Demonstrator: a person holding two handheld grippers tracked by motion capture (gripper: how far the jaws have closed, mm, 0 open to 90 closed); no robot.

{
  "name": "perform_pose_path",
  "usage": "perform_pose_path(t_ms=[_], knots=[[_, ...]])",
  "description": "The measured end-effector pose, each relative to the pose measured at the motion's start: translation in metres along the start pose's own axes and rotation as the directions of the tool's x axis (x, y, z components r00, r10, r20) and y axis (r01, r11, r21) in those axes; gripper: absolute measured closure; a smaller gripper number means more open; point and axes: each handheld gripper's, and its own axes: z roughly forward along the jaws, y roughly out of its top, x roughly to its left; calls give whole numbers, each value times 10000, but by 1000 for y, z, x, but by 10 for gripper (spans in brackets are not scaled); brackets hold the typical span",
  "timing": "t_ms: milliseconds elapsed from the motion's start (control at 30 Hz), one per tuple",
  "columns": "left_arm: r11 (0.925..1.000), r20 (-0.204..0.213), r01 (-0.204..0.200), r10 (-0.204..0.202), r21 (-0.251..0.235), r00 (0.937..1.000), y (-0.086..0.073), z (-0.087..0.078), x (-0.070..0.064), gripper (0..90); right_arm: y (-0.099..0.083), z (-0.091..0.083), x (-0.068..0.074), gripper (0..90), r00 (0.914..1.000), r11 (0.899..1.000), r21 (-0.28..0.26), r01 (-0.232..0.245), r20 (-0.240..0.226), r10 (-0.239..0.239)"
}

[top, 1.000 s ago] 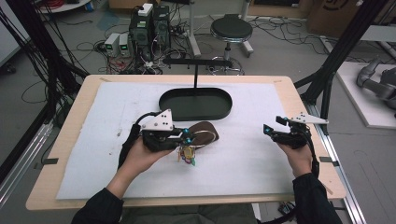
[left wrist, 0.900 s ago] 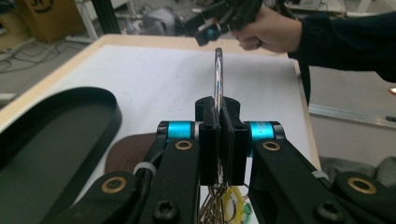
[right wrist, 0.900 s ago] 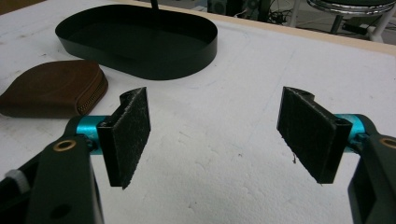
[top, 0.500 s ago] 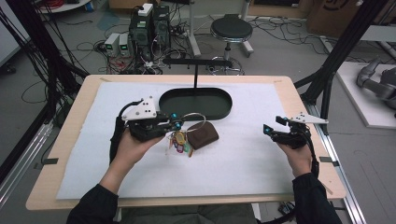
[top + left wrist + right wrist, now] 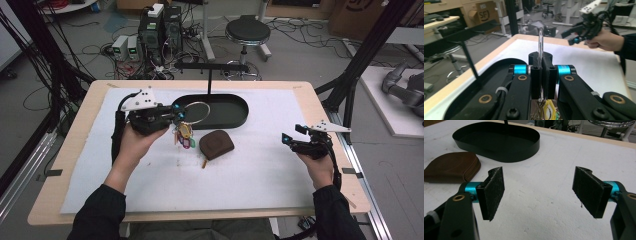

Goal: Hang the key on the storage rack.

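Squeezing the key ring, your left gripper holds it upright, keys dangling below; your right gripper is released.

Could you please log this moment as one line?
left gripper: shut on key ring, lifted | right gripper: open, idle | pouch: on table

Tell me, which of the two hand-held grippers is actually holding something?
The left gripper: its jaws are shut on the key ring, with keys dangling beneath. The right gripper has its jaws wide apart, nothing between them.
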Motion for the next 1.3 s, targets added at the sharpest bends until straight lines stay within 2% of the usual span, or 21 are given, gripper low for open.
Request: perform_pose_path(t_ms=[333,600,1067,1300], knots=[[9995,-725,303,-302,-7,9969,6,3,31,867,0,0,0,261,10000,10000,-37,17,-6,-17],[9992,-1069,403,-402,-10,9935,12,10,52,867,0,0,-1,261,10000,10000,-68,-26,7,26],[9960,-2006,863,-802,222,9764,8,26,86,867,0,-1,-2,261,10000,10000,-73,-68,8,68],[9943,-2365,1048,-968,214,9668,4,34,98,867,0,0,-3,261,9999,9999,-97,-107,13,107]])
